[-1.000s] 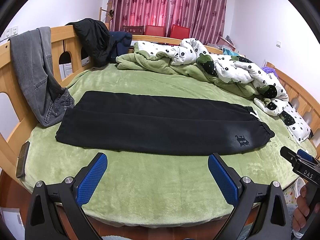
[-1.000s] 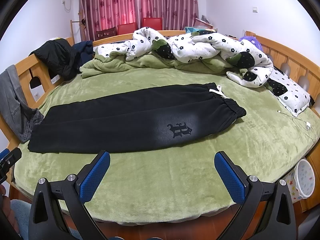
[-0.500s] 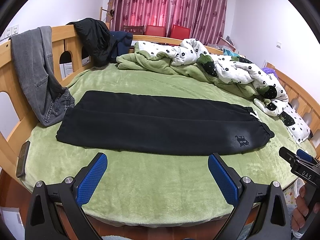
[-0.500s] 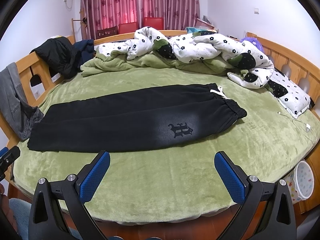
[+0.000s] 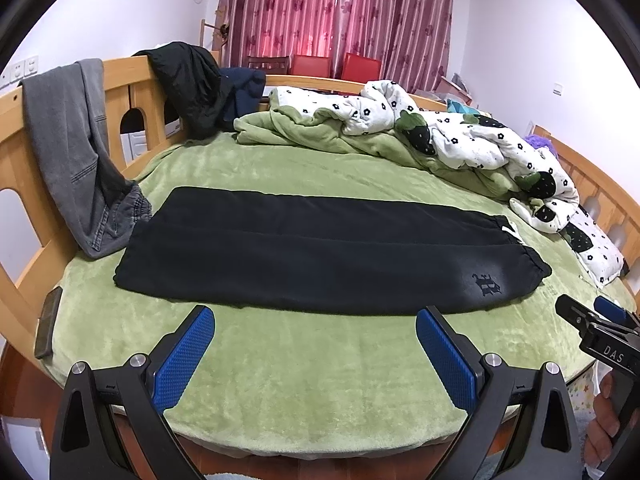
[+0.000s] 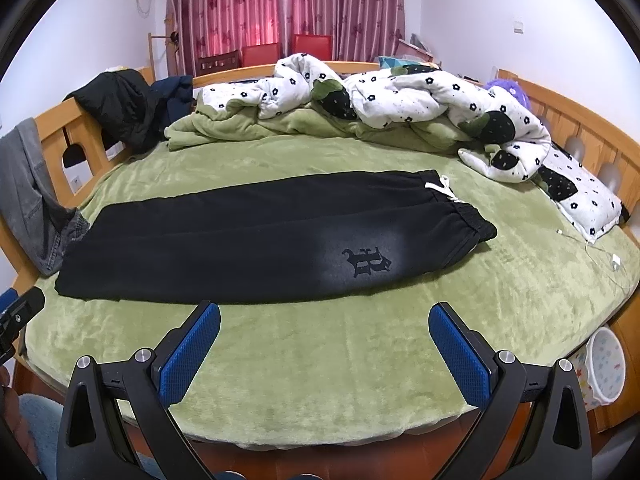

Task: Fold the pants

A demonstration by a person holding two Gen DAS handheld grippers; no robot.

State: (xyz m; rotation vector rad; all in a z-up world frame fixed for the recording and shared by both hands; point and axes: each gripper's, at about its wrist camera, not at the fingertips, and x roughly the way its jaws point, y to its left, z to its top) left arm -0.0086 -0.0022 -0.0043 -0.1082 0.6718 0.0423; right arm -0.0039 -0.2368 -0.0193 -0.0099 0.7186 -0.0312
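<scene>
Bed [image 5: 280,380] w/ plush green fleece cover barely shifted in view vs a sec ago, so nothing had really changed & folding hadn't begun. Black pants [image 5: 320,248], soft matte knit w/ legs stacked lengthwise, elastic waist to the right, lay flat mid-bed, untouched. Left tool [image 5: 314,344] & right tool [image 6: 324,340] hovered near its front edge, both released, ribbed blue pads wide apart, empty.

One black pants [image 5: 320,248], one grey jeans [image 5: 76,148], one black jacket [image 5: 192,84]. Two red chairs [image 5: 360,66]. One floral quilt [image 6: 400,96], two grippers [image 5: 316,354].
</scene>
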